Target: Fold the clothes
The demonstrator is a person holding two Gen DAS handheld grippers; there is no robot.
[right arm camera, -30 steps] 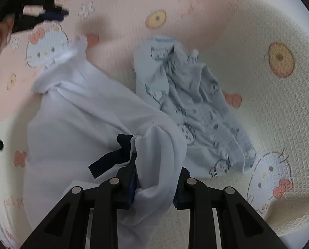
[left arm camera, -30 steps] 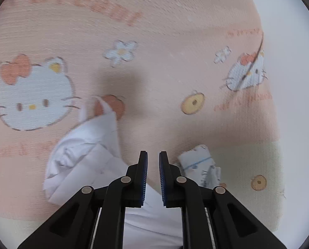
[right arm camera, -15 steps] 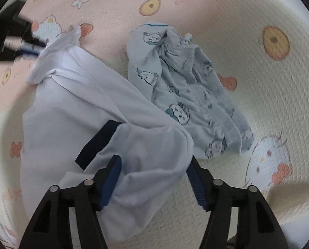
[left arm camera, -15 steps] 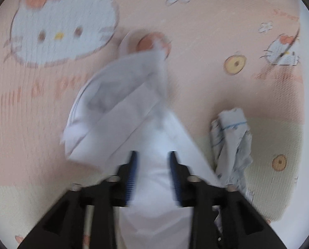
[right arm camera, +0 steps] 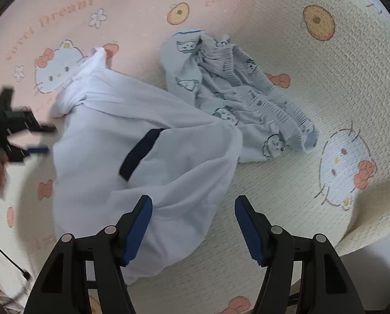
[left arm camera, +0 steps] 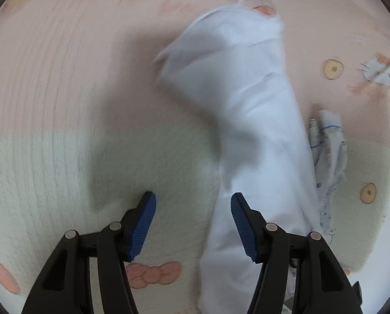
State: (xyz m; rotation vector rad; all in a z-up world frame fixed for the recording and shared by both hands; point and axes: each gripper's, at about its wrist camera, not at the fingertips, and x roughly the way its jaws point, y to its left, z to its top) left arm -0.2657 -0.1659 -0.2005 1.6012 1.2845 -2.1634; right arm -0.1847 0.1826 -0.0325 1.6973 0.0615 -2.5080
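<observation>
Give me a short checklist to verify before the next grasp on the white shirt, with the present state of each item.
1. Right gripper open and holding nothing: ok; it has just opened.
2. Left gripper open: ok, its jaws have just been opening, with only mat between them.
3. White shirt lying flat: not ok, it is bunched, with its navy trim showing.
4. Blue printed garment apart from the shirt: not ok, they overlap.
5. Mat smooth: not ok, its right edge is lifted.

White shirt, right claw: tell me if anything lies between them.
Nothing visible does. The right claw hangs open just above the white shirt, whose near edge lies between its fingers. The blue printed garment lies beyond, touching the shirt's far edge, not in the path.
</observation>
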